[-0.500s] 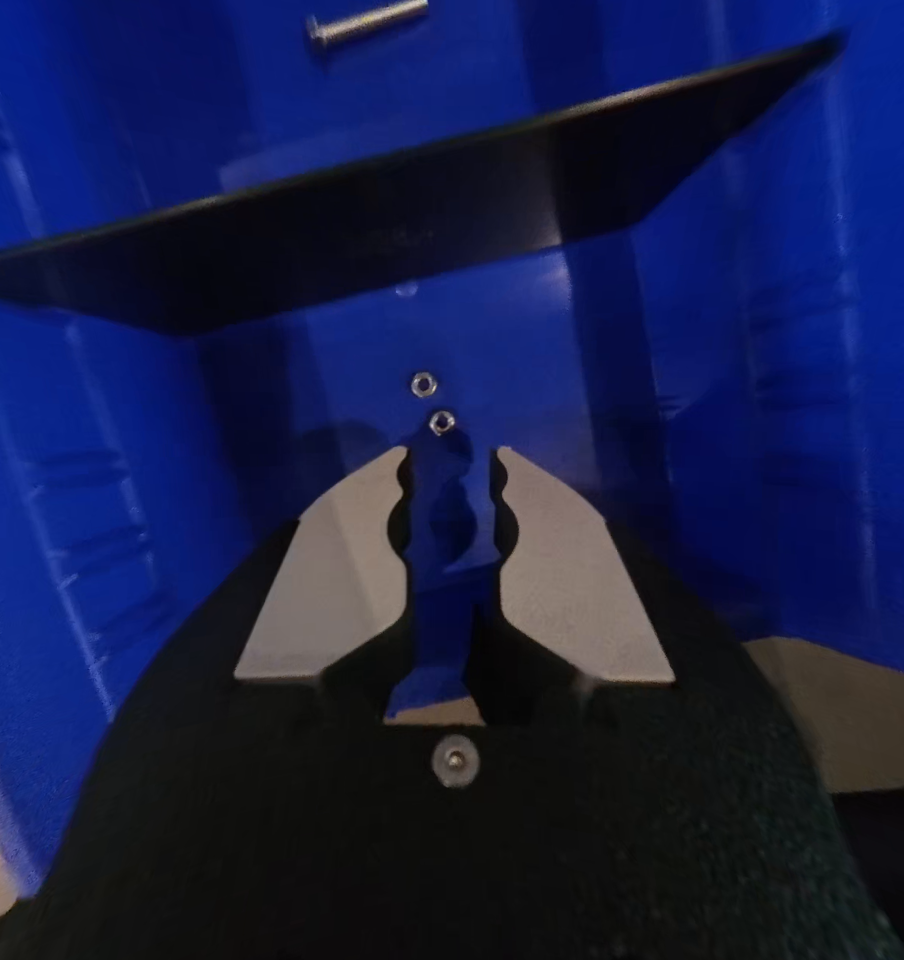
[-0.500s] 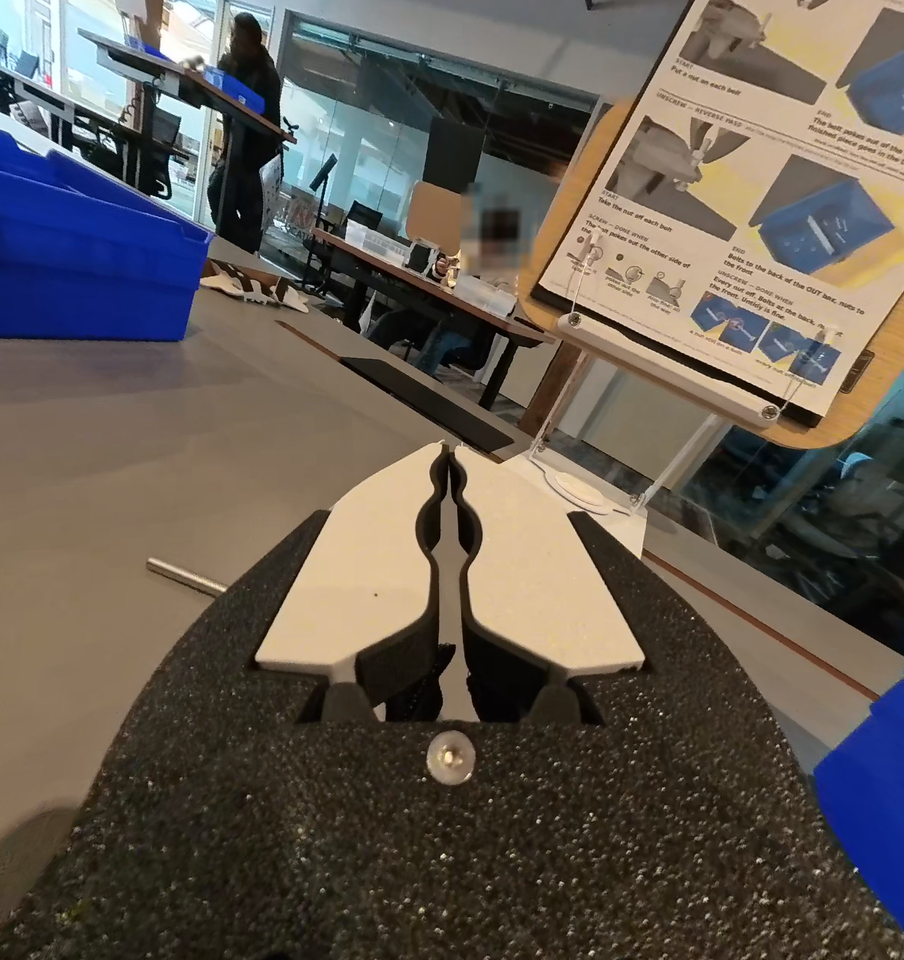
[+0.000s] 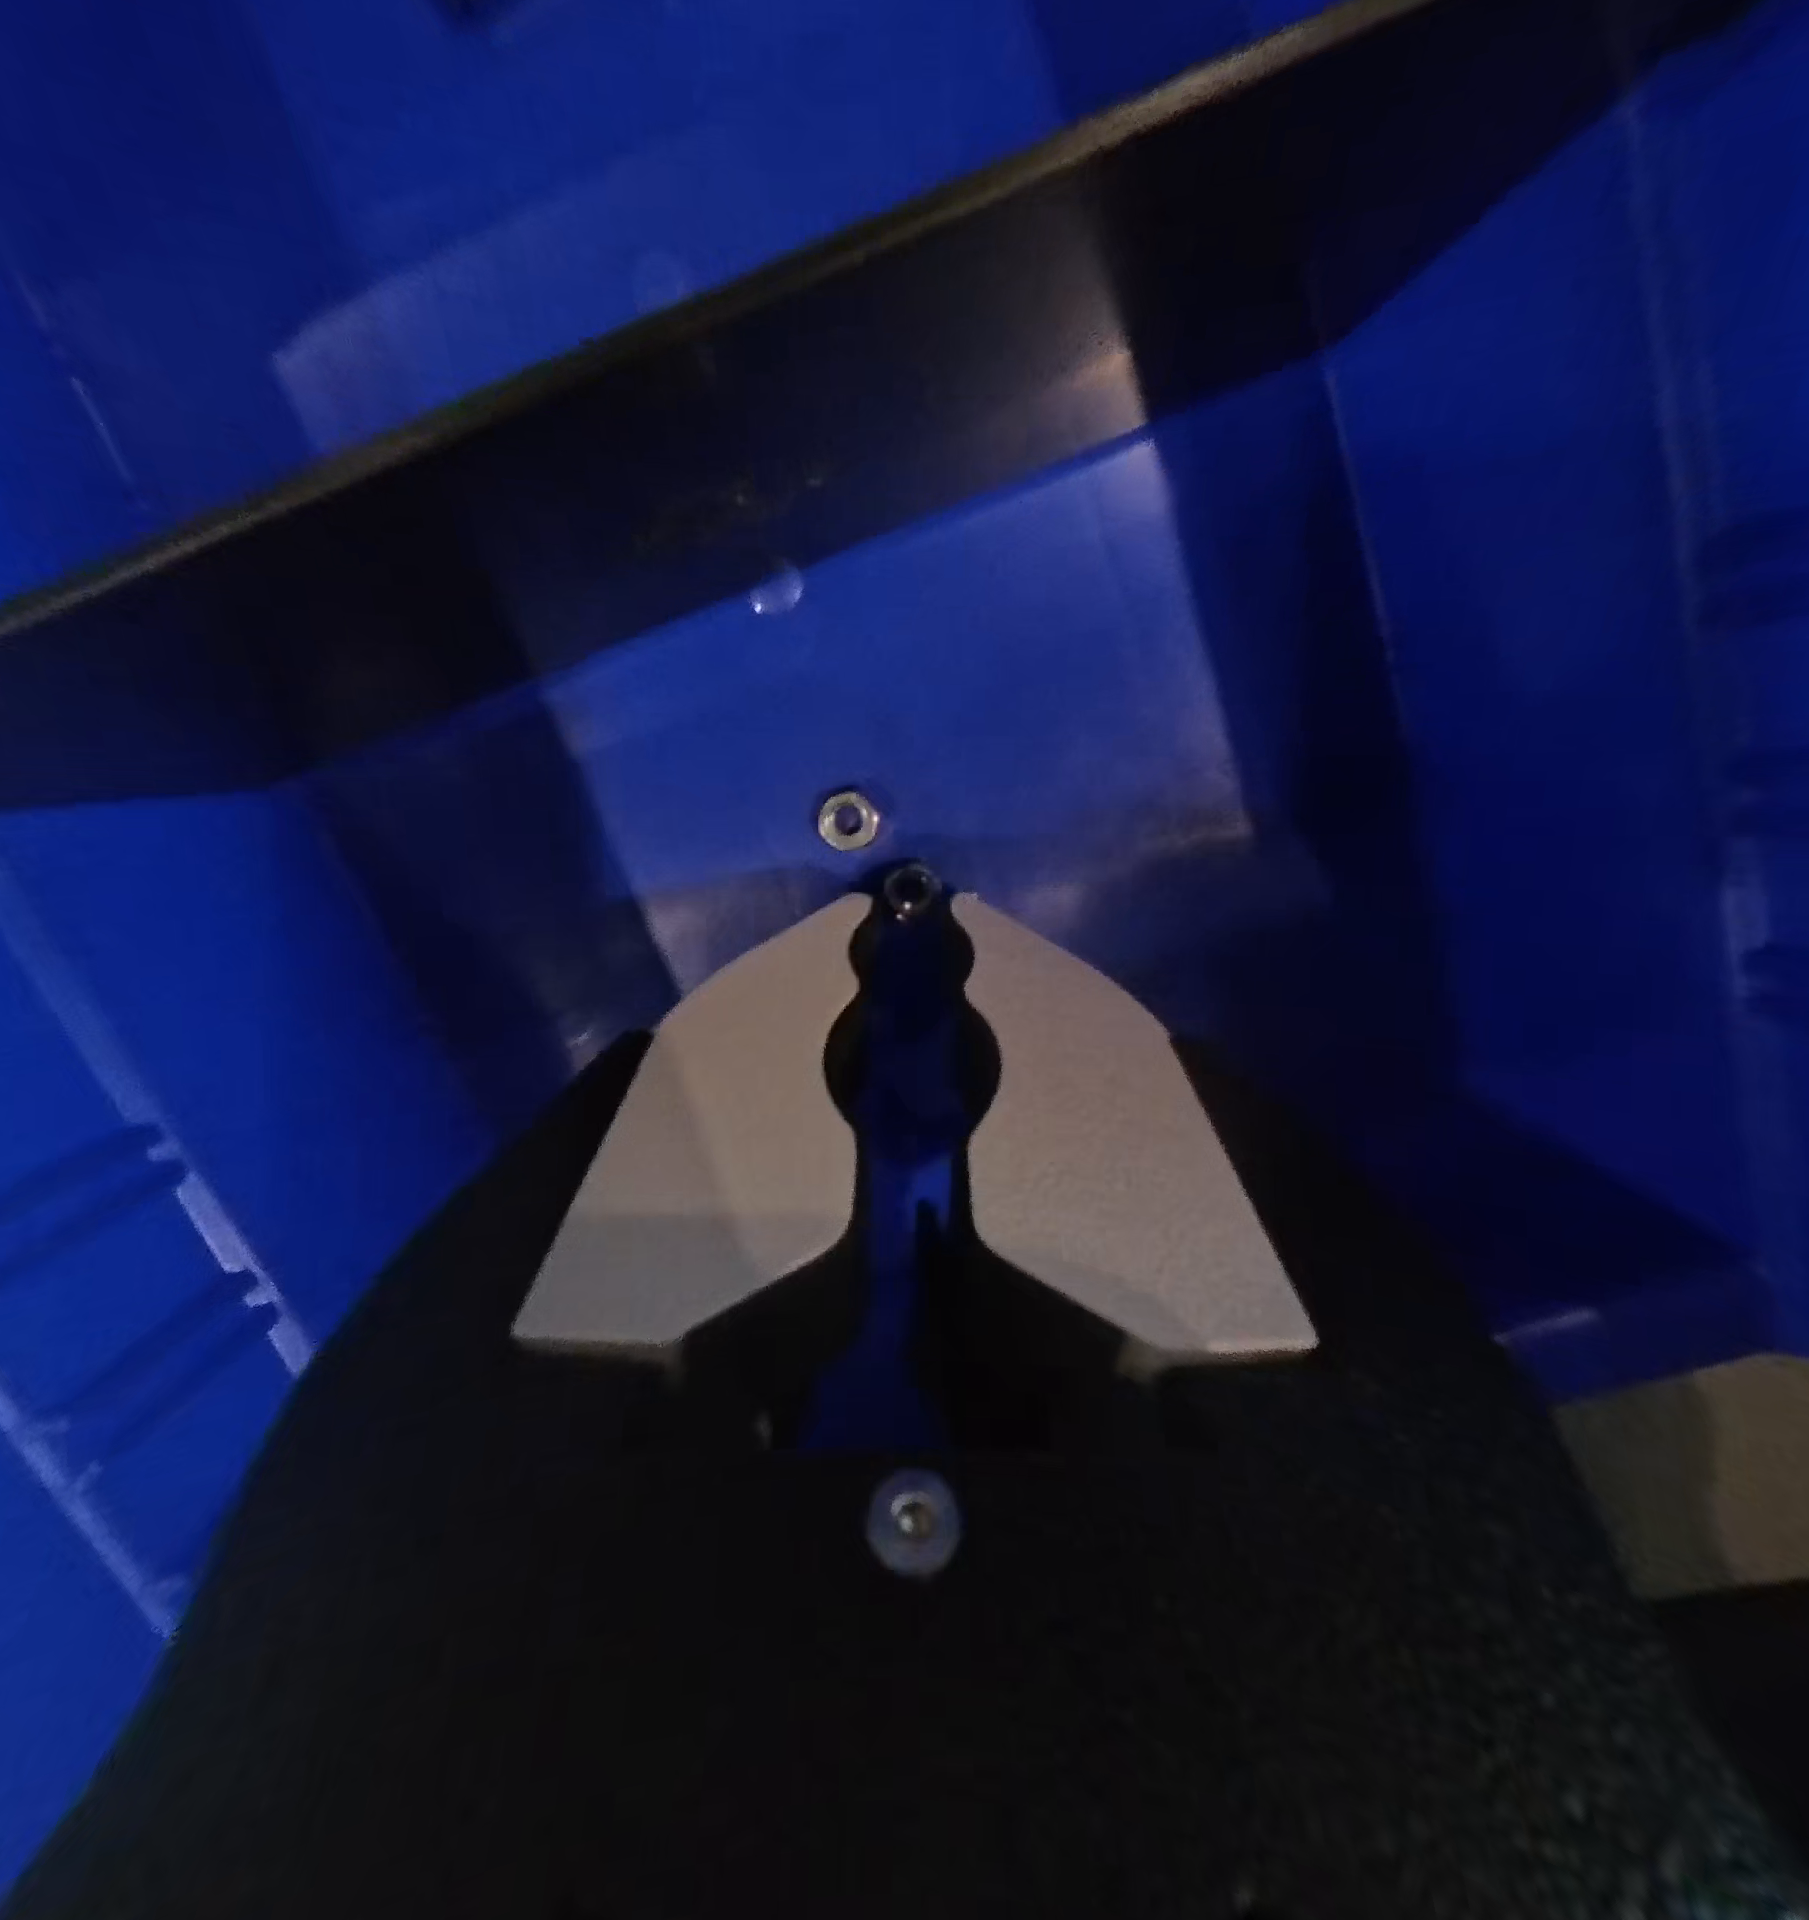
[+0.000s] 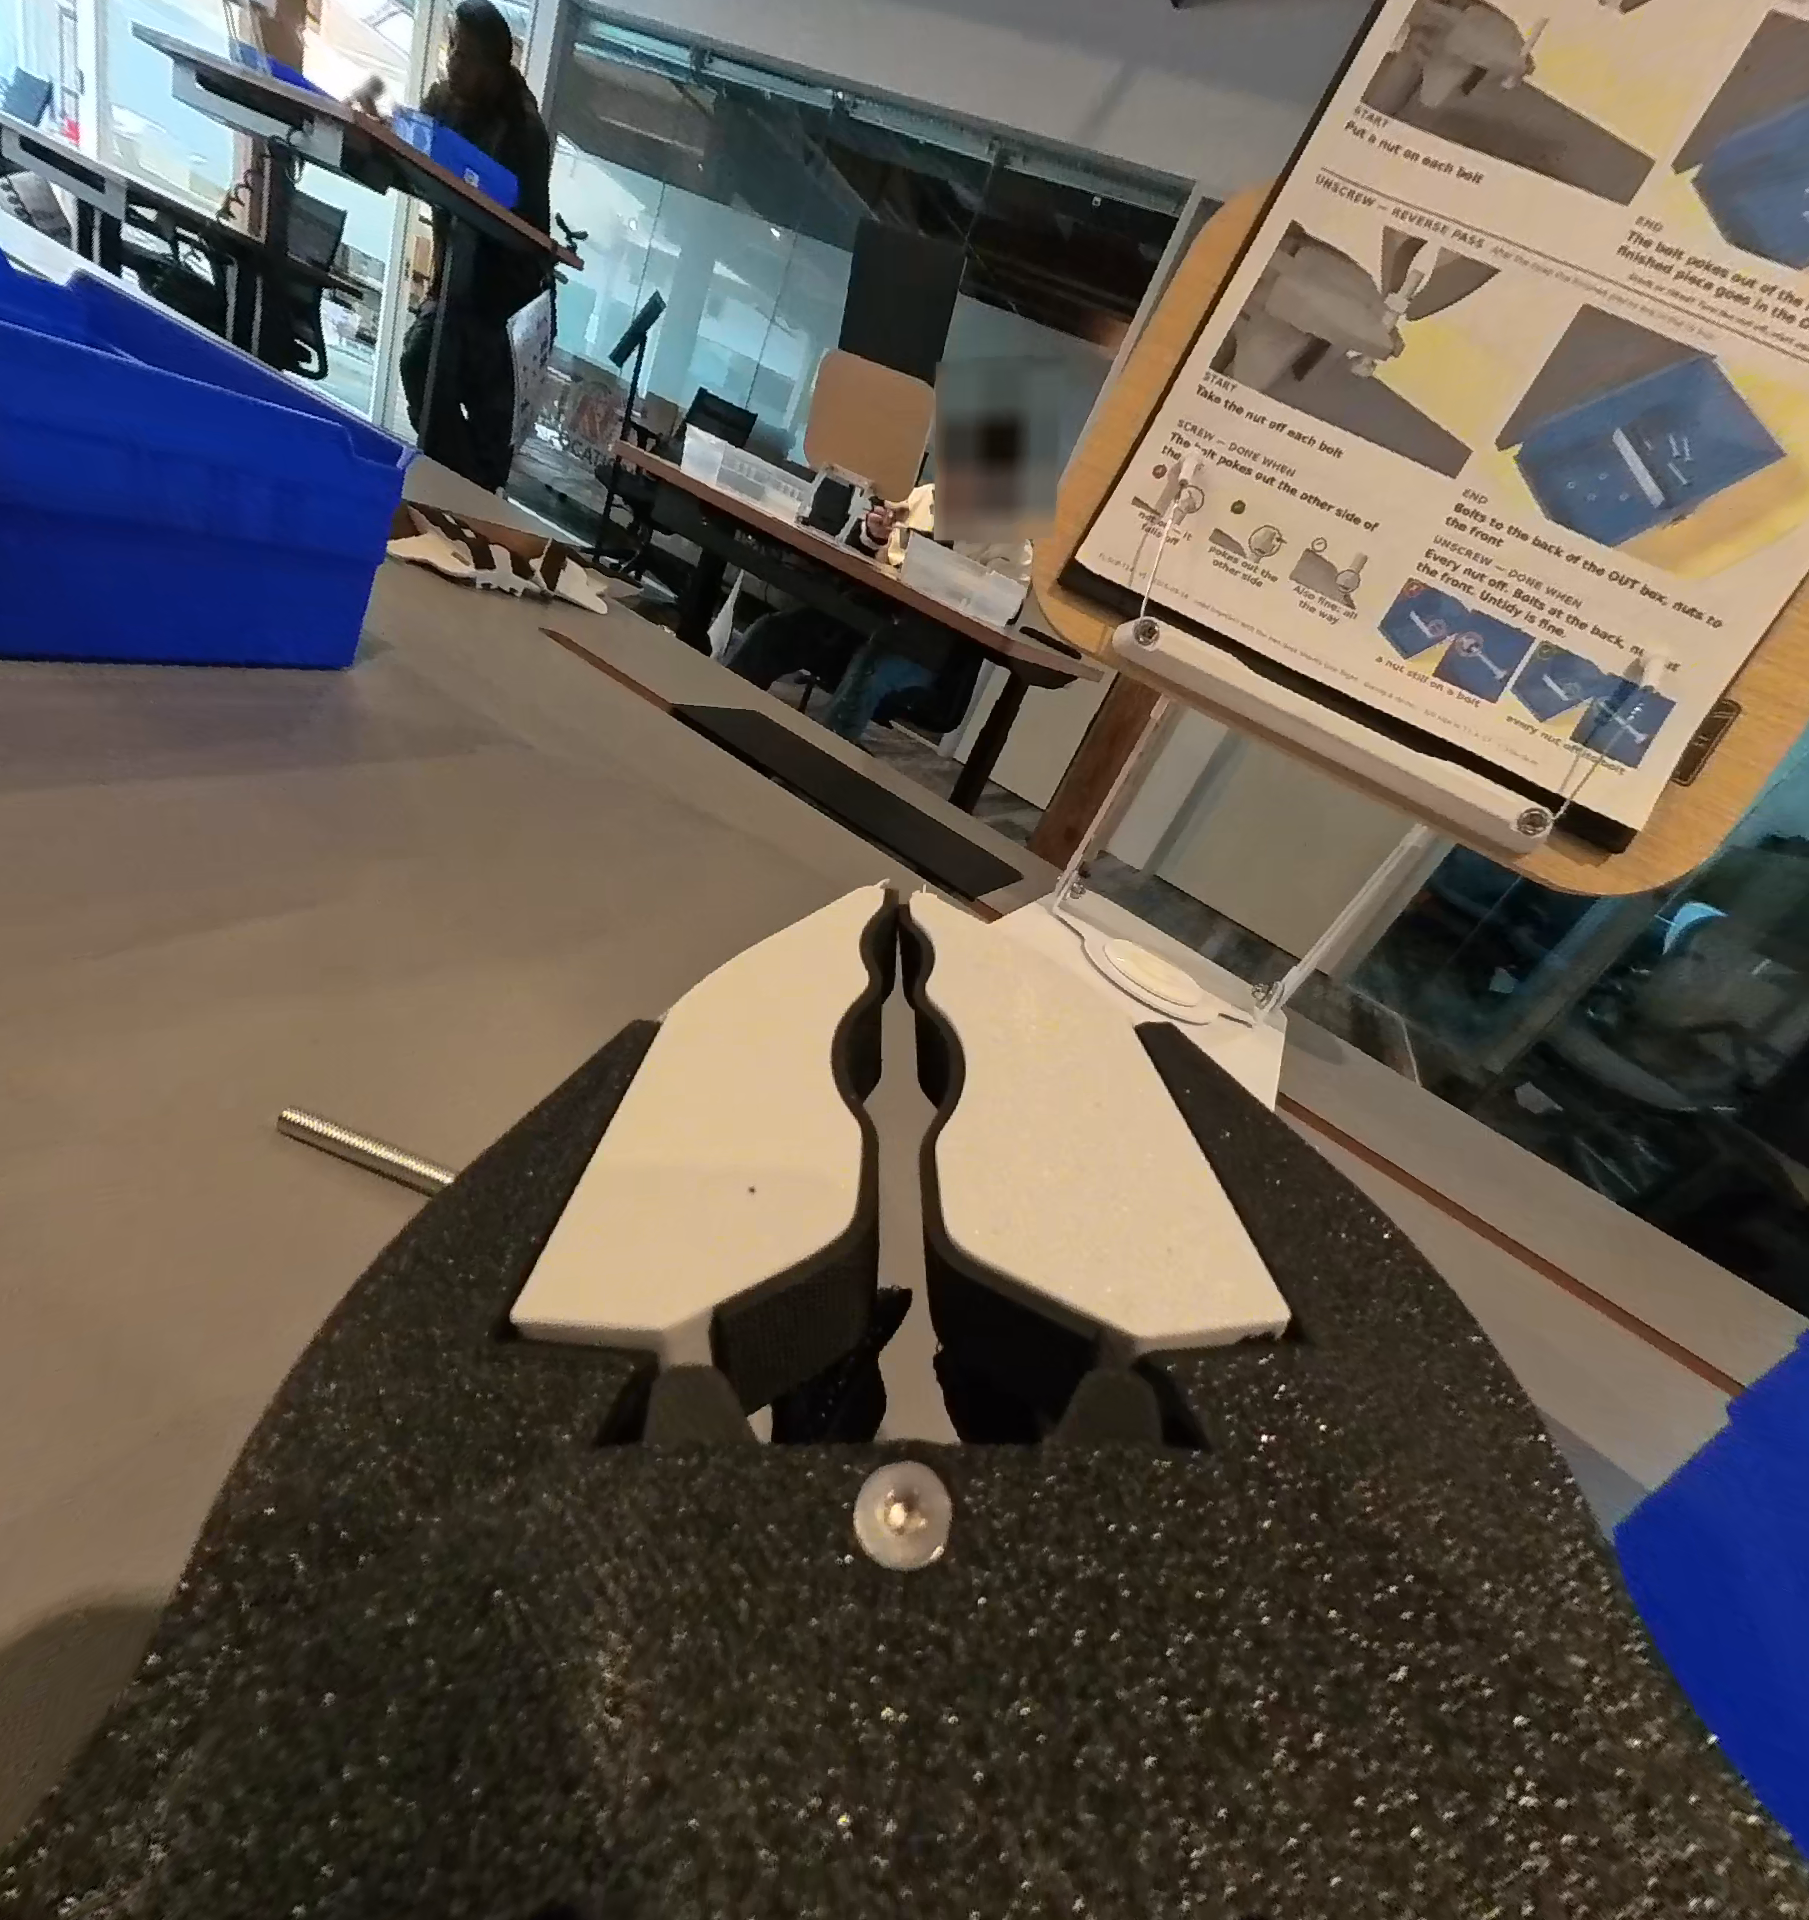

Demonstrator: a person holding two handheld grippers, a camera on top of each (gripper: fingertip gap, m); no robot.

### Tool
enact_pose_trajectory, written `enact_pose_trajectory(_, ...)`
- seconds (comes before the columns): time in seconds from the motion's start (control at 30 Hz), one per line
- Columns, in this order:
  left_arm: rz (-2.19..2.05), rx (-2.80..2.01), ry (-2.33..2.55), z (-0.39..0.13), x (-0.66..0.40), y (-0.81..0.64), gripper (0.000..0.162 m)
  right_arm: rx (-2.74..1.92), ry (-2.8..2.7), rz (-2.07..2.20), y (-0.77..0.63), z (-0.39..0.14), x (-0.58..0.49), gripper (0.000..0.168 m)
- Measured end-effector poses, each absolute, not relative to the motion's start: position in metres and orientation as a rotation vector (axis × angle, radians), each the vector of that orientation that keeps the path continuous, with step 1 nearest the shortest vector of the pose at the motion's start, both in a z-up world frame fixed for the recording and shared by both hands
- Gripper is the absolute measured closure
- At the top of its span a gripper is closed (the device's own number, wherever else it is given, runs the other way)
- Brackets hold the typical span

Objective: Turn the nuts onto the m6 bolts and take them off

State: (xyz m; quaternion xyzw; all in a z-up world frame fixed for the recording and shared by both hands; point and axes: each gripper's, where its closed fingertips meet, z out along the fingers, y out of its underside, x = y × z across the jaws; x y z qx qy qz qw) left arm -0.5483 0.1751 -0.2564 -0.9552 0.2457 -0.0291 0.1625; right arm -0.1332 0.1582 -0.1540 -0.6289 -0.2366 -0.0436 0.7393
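In the left wrist view my left gripper [image 3: 912, 906] reaches down into a blue bin [image 3: 1565, 727]. Its fingertips are closed around a small steel nut [image 3: 910, 889] on the bin floor. A second nut [image 3: 850, 821] lies loose just beyond it. In the right wrist view my right gripper [image 4: 898, 896] is shut and empty, low over the grey table [image 4: 308, 935]. A threaded bolt [image 4: 360, 1148] lies on the table to its left, with one end hidden behind the gripper body.
A black divider [image 3: 671, 499] crosses the bin beyond the nuts. Stacked blue bins [image 4: 152, 520] stand at the table's far left, and a blue bin corner [image 4: 1762, 1558] is at the right. An instruction sheet on a stand [image 4: 1451, 416] is ahead right. A person stands far behind. The gap from one gripper's tips to the other's is roughly 45 centimetres.
My left gripper has moved forward and down to the nuts and closed on the nearer one. The bolt behind the divider has left the view. The right gripper has hardly moved.
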Motion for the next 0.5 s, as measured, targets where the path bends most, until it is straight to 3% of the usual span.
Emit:
enact_pose_trajectory(0.17, -0.023, -2.565, 0.780, -0.236, -0.543, 0.175, 0.162, -1.371, -0.495, -0.090, 0.157, -0.152, -0.131, 0.168)
enact_pose_trajectory(0.37, 0.062, -2.234, 0.809, -0.146, -0.510, 0.173, 0.162, -1.372, -0.477, -0.076, 0.158, -0.151, -0.129, 0.168)
enact_pose_trajectory(0.5, 0.122, -2.300, 0.842, -0.157, -0.516, 0.180, 0.162, -1.372, -0.478, -0.070, 0.157, -0.151, -0.129, 0.168)
